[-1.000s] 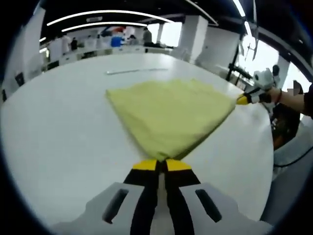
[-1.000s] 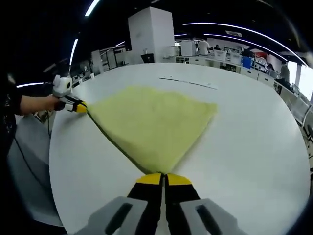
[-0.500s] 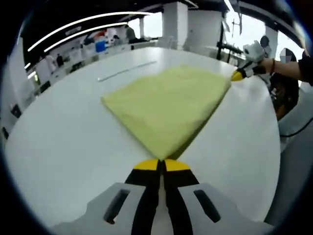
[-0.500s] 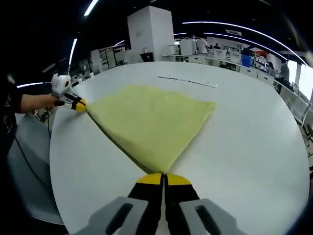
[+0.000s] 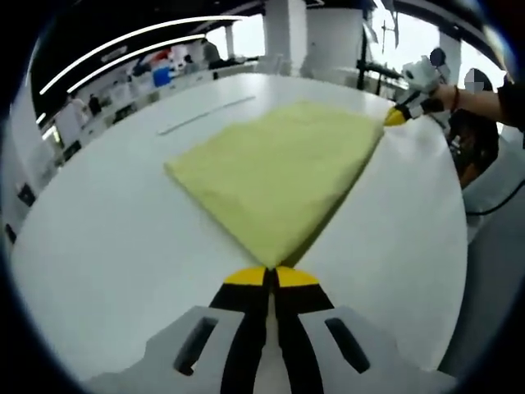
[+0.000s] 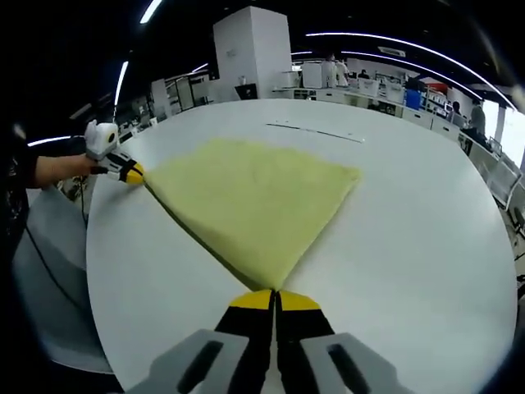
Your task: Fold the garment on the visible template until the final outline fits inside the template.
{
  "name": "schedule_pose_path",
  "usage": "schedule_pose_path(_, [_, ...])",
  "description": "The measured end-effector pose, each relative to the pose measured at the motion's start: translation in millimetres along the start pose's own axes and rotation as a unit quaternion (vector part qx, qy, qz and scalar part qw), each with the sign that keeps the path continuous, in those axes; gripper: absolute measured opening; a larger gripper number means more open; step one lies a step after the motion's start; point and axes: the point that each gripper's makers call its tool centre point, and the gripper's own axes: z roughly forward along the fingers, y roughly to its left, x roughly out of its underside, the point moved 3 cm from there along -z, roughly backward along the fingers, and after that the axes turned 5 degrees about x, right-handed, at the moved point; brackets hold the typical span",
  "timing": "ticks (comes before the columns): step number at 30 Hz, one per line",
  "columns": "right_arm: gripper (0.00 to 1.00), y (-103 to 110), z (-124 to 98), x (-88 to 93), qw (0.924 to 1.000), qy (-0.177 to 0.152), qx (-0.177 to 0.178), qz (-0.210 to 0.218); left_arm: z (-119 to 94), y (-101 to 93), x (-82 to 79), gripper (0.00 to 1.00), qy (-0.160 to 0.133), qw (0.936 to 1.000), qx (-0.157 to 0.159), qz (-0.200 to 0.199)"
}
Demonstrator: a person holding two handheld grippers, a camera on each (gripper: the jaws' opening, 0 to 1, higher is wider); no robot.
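A yellow garment (image 5: pixel 279 172) lies spread flat on the white round table (image 5: pixel 107 238). My left gripper (image 5: pixel 271 277) is shut on its near corner, the yellow-tipped jaws pressed together. The right gripper (image 5: pixel 397 116), held by a hand, pinches the far right corner in the left gripper view. In the right gripper view my right gripper (image 6: pixel 274 300) is shut on a corner of the garment (image 6: pixel 250 201). The left gripper (image 6: pixel 131 173) grips the far left corner there. The cloth is stretched taut between the two. A thin pale line (image 6: pixel 316 134) marks the tabletop beyond the cloth.
The table edge (image 5: pixel 459 271) curves close on the right of the left gripper view. A person's arm (image 6: pixel 49 170) reaches in from the left in the right gripper view. Desks, a white pillar (image 6: pixel 254 53) and people stand far behind the table.
The left gripper's view has shifted, with the garment drawn a little further out and the right gripper now higher in it. Both grippers stay shut on their corners.
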Motion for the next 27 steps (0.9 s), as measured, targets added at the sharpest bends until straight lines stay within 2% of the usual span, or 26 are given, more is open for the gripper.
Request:
schedule_pose_path(7, [0.0,9.3,-4.6,7.8,1.0,0.005,0.0,0.004,-7.6,-6.5,6.9,0.0,0.011,0.9999,0.003,0.006])
schedule_pose_path(18, [0.0,23.0,-11.7,16.2,0.9999,0.012,-0.004,0.009,-16.9,-15.9,17.1,0.0,0.021,0.9998,0.006,-0.005])
schedule_pose_path(20, [0.0,26.1,-13.0,16.4,0.9999,0.013,-0.004,0.009,-19.1,-22.3,13.3,0.0,0.023,0.9997,0.006,-0.002])
schedule_pose_path(24, [0.0,27.4,-14.5,17.7,0.9998,0.015,-0.005,0.008,-20.1,-15.5,20.7,0.0,0.028,0.9996,0.008,0.0])
schedule_pose_path(27, [0.0,25.0,-13.8,20.4,0.9998,0.016,-0.006,0.01,-21.9,-20.0,21.2,0.0,0.034,0.9994,0.008,0.003])
